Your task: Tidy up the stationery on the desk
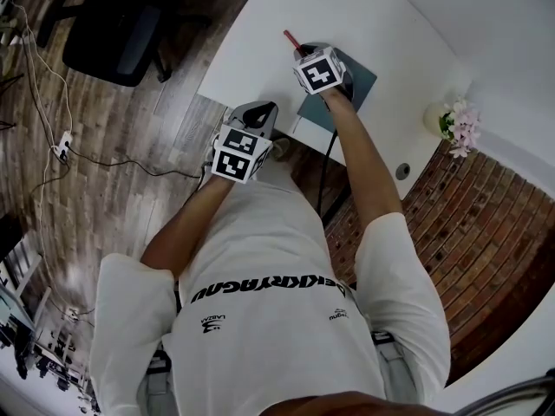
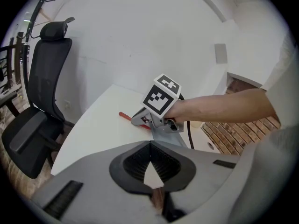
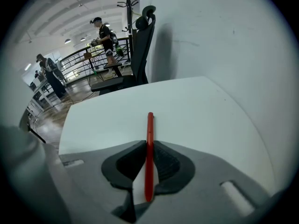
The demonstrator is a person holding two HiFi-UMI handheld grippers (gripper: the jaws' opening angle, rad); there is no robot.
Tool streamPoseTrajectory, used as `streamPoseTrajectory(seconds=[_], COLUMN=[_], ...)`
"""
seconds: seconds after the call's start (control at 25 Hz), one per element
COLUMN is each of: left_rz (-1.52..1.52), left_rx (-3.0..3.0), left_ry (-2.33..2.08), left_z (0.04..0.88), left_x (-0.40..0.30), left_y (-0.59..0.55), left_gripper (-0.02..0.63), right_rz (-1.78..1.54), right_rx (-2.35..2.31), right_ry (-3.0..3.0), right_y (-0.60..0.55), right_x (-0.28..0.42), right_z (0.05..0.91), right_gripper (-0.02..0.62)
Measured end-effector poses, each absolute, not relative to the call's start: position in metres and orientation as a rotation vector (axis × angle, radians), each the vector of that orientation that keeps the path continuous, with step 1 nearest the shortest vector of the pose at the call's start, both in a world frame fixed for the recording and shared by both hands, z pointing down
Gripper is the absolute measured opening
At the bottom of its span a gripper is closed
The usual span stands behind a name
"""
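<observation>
At the far left a black mesh office chair (image 1: 117,24) stands on the wood-plank floor (image 1: 130,137), just off the left edge of the white rounded desk (image 1: 260,33). The left gripper (image 1: 260,115) hangs at the desk's near left edge. In the left gripper view its grey jaws meet at their tips, with nothing between them.

To its right and farther in, the right gripper (image 1: 303,55) is held low over the desk at the left corner of a flat grey-blue rectangular pad (image 1: 360,85). Its jaws are pressed together on a slim red plastic pen (image 3: 149,139), gripping the pen's rear half. The rest of the pen runs straight out past the fingertips, towards the far left of the desk. Whether the pen tip touches the desktop cannot be told.

Well to the right, near the desk's right edge, a small pale vase (image 1: 434,115) holds pink flowers (image 1: 461,128).
</observation>
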State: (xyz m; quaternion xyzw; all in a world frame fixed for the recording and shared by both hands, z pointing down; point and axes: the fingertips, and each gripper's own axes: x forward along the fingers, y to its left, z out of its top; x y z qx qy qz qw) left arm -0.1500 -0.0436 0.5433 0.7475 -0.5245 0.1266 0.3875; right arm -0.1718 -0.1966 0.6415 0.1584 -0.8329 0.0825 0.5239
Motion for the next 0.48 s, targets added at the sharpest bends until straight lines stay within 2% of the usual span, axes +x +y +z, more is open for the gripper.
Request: streamPoseTrajectory(seconds=[0.48], left_rz=[0.361], left_rx=[1.988], left_ry=[-1.327], left_z=[0.52], left_x=[-0.122], left_y=[-0.051], left_gripper=[-0.003], right_rz=[0.49], right_rx=[0.579], right_ry=[-2.159], right_y=[-0.208], right_x=[-0.138], right_z=[0.577], right_gripper=[0.049])
